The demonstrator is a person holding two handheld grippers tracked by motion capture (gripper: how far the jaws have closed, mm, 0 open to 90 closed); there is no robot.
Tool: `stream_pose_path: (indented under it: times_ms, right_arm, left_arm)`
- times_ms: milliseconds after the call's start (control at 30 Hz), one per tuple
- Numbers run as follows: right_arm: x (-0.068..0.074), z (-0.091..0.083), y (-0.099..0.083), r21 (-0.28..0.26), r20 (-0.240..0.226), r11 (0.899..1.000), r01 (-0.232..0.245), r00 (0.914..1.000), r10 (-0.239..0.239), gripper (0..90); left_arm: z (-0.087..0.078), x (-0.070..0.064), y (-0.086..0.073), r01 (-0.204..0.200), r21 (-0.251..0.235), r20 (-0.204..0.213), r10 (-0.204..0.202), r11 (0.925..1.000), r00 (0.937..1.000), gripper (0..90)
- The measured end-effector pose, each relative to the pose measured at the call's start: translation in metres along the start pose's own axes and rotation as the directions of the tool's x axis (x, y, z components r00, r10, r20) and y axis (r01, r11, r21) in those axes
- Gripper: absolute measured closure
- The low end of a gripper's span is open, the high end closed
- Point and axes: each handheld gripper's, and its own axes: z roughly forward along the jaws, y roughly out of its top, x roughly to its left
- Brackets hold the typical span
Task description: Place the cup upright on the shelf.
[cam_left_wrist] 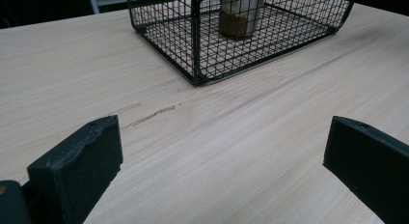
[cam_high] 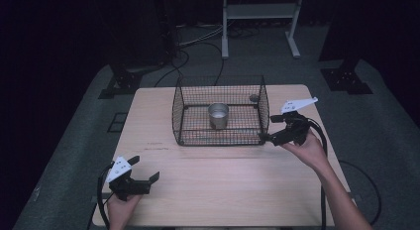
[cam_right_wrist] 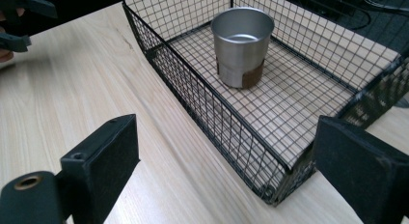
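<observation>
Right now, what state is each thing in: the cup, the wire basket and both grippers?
Metal cup: upright, empty, standing inside the basket.
Wire basket: upright on the table, open on top.
Left gripper: fingers open, holding nothing, away from the basket.
Right gripper: fingers open, holding nothing, at the basket's near right corner.

The cup (cam_right_wrist: 242, 45) looks like brushed, matt metal; the basket (cam_right_wrist: 202, 101) is black wire mesh; the counter (cam_high: 223, 175) is pale, smooth wood.
</observation>
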Motion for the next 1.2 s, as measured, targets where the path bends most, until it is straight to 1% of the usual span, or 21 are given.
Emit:
stream_pose_path:
  times_ms: [167,267,400,733,1000,1067,1133,1200]
  right_arm:
    - [0.000,-0.003,-0.007,0.008,0.003,1.000,-0.006,1.0000,0.006,8.6]
    - [0.001,-0.007,-0.010,-0.001,0.010,1.000,-0.006,0.9999,0.006,8.7]
    - [0.000,-0.011,-0.016,-0.008,0.008,1.000,-0.012,0.9999,0.012,8.6]
    - [0.001,-0.015,-0.030,-0.007,0.009,1.000,-0.029,0.9995,0.029,8.7]
    - [0.002,-0.017,-0.045,-0.008,0.012,0.999,-0.045,0.9989,0.045,8.6]
    - [0.002,-0.017,-0.048,0.008,0.009,0.999,-0.050,0.9987,0.050,8.6]
    - [0.003,-0.019,-0.052,-0.007,0.014,0.999,-0.048,0.9987,0.048,8.6]
    - [0.003,-0.019,-0.056,-0.009,0.018,0.999,-0.047,0.9987,0.048,8.6]
  left_arm:
    - [-0.001,0.000,0.000,-0.001,-0.001,-0.004,0.001,1.0000,1.0000,0.0]
    - [-0.001,0.000,0.000,-0.001,0.000,-0.004,0.001,1.0000,1.0000,0.0]
    - [-0.001,0.000,0.000,-0.002,-0.002,-0.004,0.002,1.0000,1.0000,0.0]
    - [-0.001,0.000,0.001,-0.003,0.001,-0.002,0.003,1.0000,1.0000,0.0]
    - [-0.001,-0.001,0.000,-0.001,0.003,-0.002,0.001,1.0000,1.0000,0.0]
    - [-0.001,0.000,0.000,-0.003,0.002,-0.003,0.003,1.0000,1.0000,0.0]
    - [-0.001,0.000,0.000,-0.002,0.002,-0.003,0.002,1.0000,1.0000,0.0]
    - [-0.001,0.000,0.000,0.000,0.001,-0.003,0.000,1.0000,1.0000,0.0]
